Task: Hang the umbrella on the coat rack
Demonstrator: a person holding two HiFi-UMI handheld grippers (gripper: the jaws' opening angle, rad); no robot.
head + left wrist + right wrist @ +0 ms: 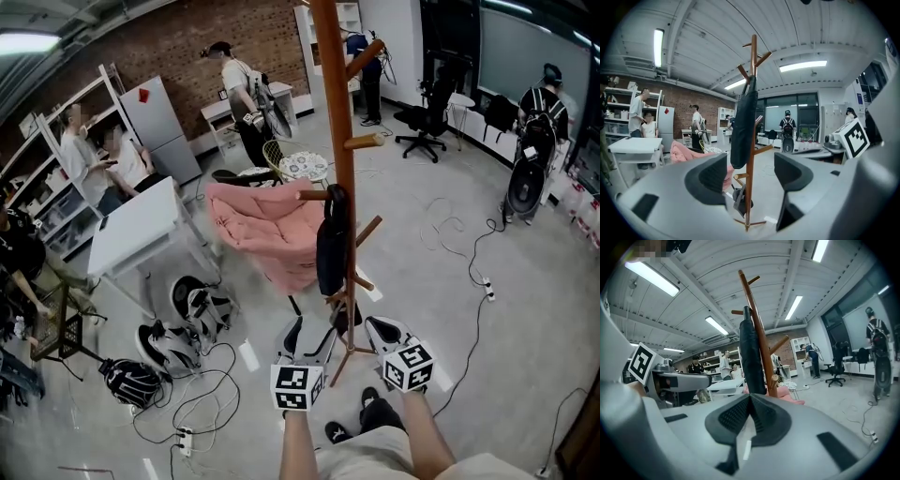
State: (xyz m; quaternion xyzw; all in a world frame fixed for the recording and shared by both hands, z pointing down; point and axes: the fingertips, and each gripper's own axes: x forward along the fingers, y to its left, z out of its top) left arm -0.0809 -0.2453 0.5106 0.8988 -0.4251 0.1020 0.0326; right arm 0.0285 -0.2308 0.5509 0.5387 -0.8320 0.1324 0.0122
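Note:
A dark folded umbrella [331, 246] hangs from a peg on the wooden coat rack [343, 159], right in front of me. Neither gripper touches it. My left gripper [307, 339] is low near the rack's base and open. Between its jaws the left gripper view shows the coat rack [752, 93] and the hanging umbrella [743, 126], both well beyond the left gripper [750, 171]. My right gripper [380, 328] is beside it, shut with nothing held. Past the right gripper [751, 401] rise the umbrella [751, 357] and the coat rack [759, 329].
A pink padded chair [267, 225] stands just behind the rack, and a white table [141, 225] is at the left. Helmets and bags [173, 337], cables and a power strip [183, 439] lie on the floor to the left. Several people stand around the room.

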